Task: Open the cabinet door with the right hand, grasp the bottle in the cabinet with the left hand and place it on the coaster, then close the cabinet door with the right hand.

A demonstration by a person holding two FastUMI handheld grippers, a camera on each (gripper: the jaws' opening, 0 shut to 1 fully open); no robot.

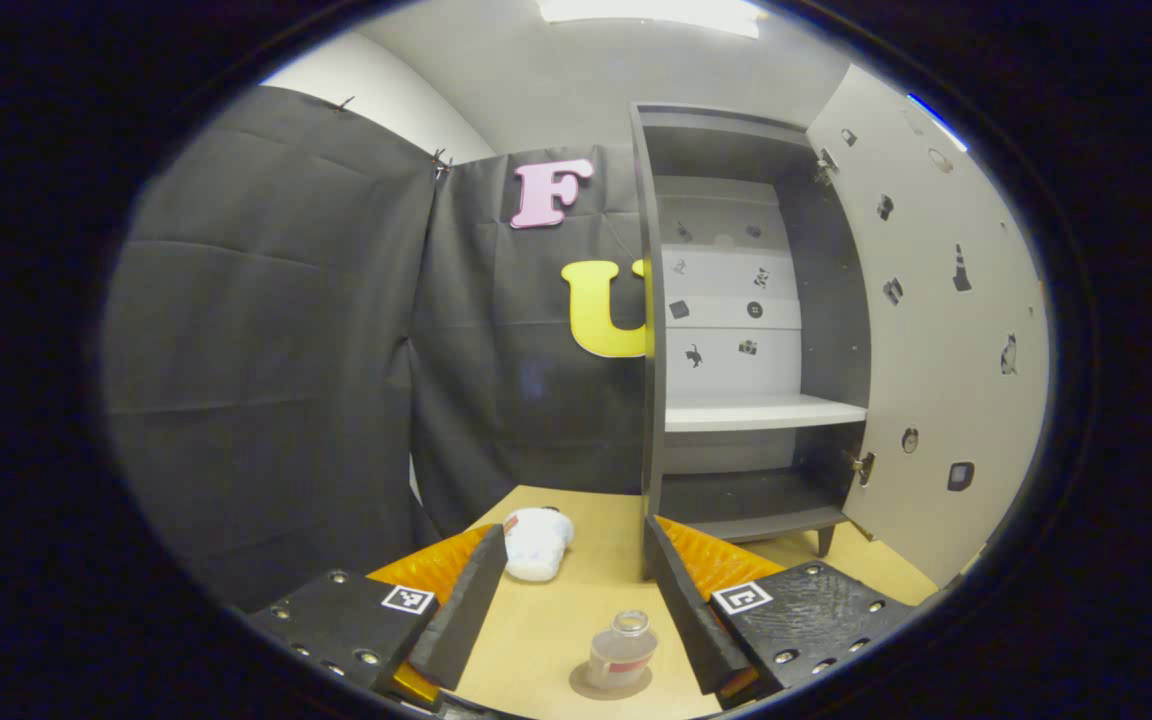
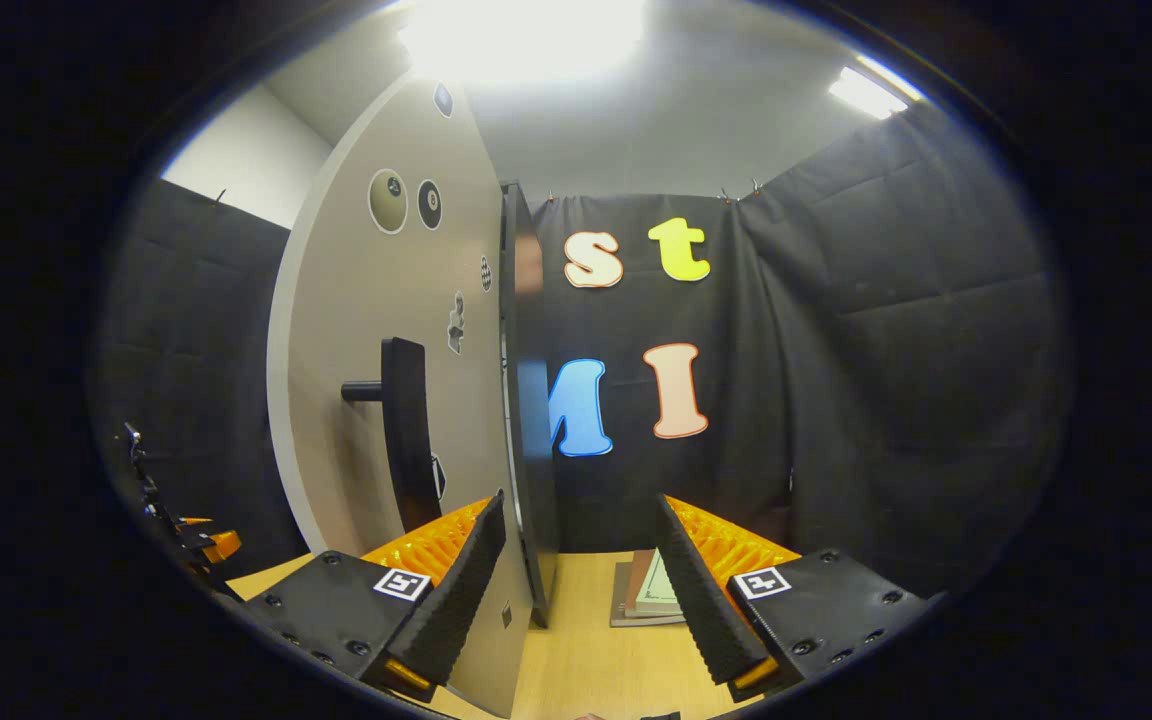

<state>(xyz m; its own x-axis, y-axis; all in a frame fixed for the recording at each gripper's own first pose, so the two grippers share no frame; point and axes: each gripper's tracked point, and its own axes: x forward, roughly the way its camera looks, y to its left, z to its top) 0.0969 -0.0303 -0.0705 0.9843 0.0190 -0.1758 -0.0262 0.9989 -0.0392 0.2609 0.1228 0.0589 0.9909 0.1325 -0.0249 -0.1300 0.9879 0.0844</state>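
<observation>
Low in the centre of the left gripper view, the bottle [image 1: 622,650] stands upright on the round coaster [image 1: 586,688], on the wooden table [image 1: 576,580]. The left gripper [image 1: 576,600] hangs above and behind it with its fingers spread wide, touching nothing, so the bottle is released. A white crumpled thing [image 1: 536,542] lies farther back on the table, just beside the gripper's left finger. To the right of centre the cabinet [image 1: 736,330] stands open, its white shelf [image 1: 761,410] bare, and the cabinet door [image 1: 936,330] swings out toward the right edge of the frame.

Left of centre in the right gripper view, the cabinet door [image 2: 386,350] shows its outer face with the dark handle [image 2: 406,430] on it, and its edge runs down the middle of the frame. The right gripper [image 2: 581,570] is parted, holding nothing; the door's lower edge sits between its fingers, close against the left one, though contact cannot be told. Flat papers [image 2: 648,595] lie on the table beyond.

Judged from this, opening and placing look done; only closing the door is left, and the right gripper seems posed for that push.
</observation>
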